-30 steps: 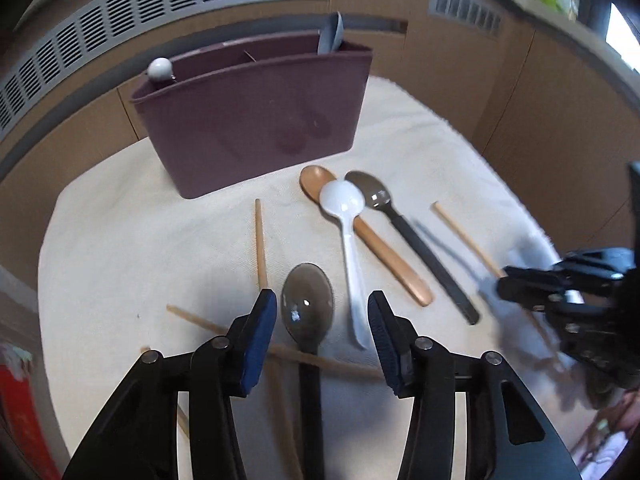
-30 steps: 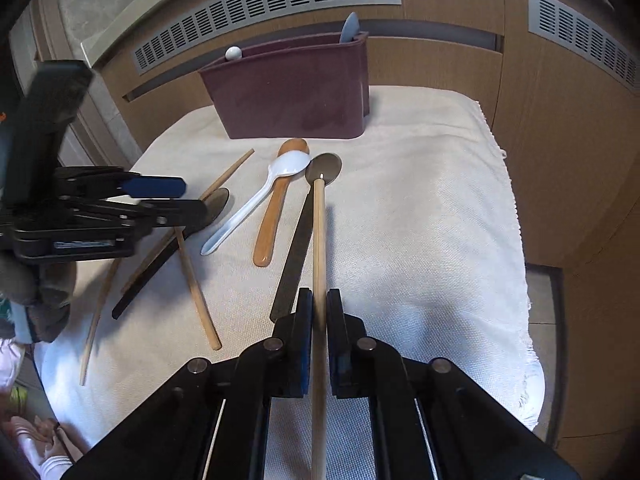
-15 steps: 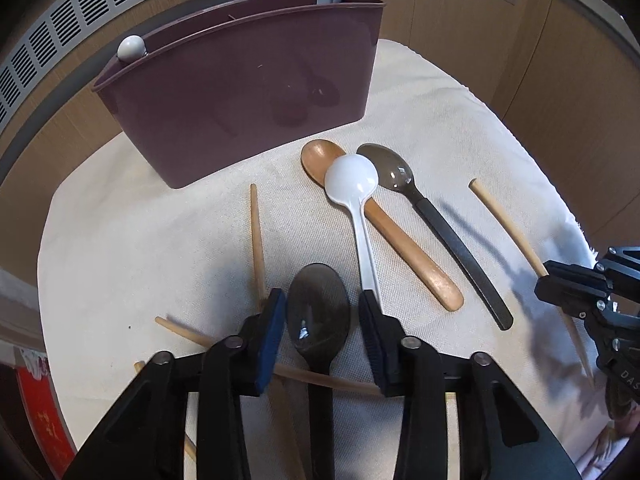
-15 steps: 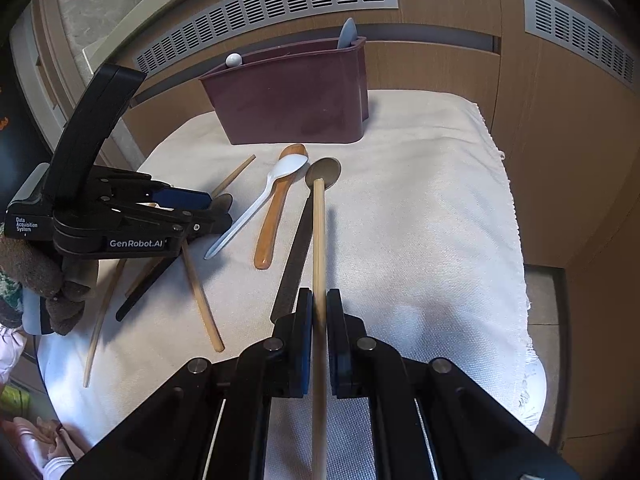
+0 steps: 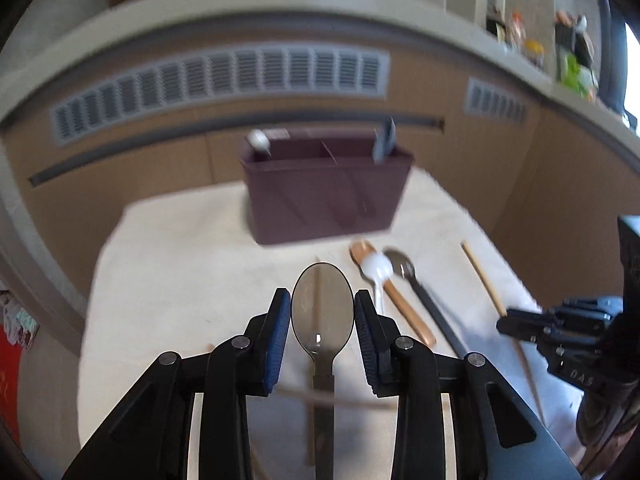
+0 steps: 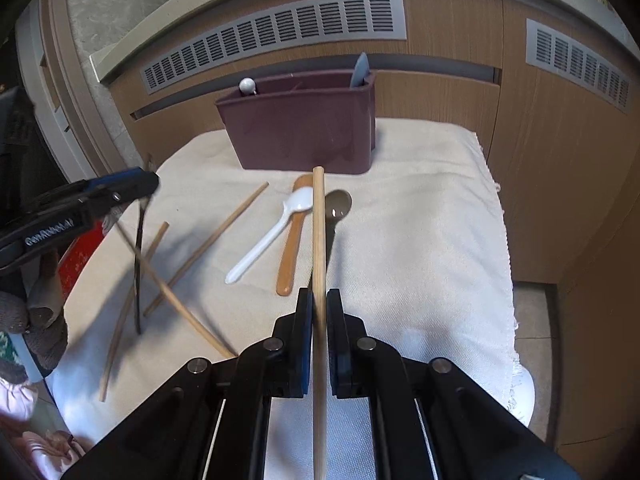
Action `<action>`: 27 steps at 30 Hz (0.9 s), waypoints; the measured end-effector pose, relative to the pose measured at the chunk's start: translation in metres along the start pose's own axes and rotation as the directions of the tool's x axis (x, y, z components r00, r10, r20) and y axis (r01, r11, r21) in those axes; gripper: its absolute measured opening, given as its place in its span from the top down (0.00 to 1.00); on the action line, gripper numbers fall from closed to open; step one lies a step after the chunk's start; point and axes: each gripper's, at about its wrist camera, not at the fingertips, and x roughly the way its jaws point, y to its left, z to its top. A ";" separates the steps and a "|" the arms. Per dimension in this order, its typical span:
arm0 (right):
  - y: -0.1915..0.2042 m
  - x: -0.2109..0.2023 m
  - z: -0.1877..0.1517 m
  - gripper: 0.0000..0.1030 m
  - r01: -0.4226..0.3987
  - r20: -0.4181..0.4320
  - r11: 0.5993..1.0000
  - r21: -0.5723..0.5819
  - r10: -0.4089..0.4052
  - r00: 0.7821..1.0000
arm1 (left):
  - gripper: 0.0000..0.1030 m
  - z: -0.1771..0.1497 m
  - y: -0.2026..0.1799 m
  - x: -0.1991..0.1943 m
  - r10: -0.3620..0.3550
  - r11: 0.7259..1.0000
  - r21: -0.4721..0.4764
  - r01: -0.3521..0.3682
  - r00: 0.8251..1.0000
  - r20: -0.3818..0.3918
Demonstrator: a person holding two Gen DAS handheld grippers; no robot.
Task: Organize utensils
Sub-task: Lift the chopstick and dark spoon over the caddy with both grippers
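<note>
Jaws of the left gripper [image 5: 322,316] hold a dark see-through spoon [image 5: 322,306] above the table [image 6: 420,216]. Right gripper [image 6: 319,312] jaws pinch a wooden chopstick [image 6: 318,240], near the purple holder [image 6: 304,132].

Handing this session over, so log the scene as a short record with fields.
left gripper: shut on the translucent grey plastic spoon, lifted off the cloth
right gripper: shut on a light wooden chopstick
holder: dark maroon plastic utensil caddy, already holding two utensils
surface: cream woven cloth
loose spoons: white plastic spoon, brown wooden spoon, grey dark-handled spoon
</note>
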 end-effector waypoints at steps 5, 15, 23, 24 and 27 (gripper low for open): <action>0.013 -0.018 0.010 0.94 0.032 0.052 0.999 -0.028 -0.030 0.998 | 0.67 0.009 0.012 -0.033 -0.006 0.998 -0.059 0.013 0.993 0.114; 0.036 -0.066 0.054 0.94 0.097 0.223 0.990 -0.105 -0.071 0.972 | 0.67 0.042 0.011 -0.080 -0.006 0.999 -0.046 0.018 0.968 0.250; 0.049 -0.136 0.160 0.94 0.162 0.550 0.981 -0.106 -0.078 0.832 | 0.67 0.138 0.004 -0.119 0.004 1.000 0.005 -0.007 0.885 0.466; 0.049 -0.141 0.173 0.94 0.160 0.583 0.982 -0.098 -0.073 0.809 | 0.67 0.150 0.006 -0.121 0.003 1.000 -0.003 -0.002 0.873 0.488; 0.046 -0.146 0.203 0.94 0.161 0.664 0.984 -0.076 -0.071 0.744 | 0.67 0.177 0.015 -0.119 -0.006 0.999 -0.031 0.026 0.846 0.532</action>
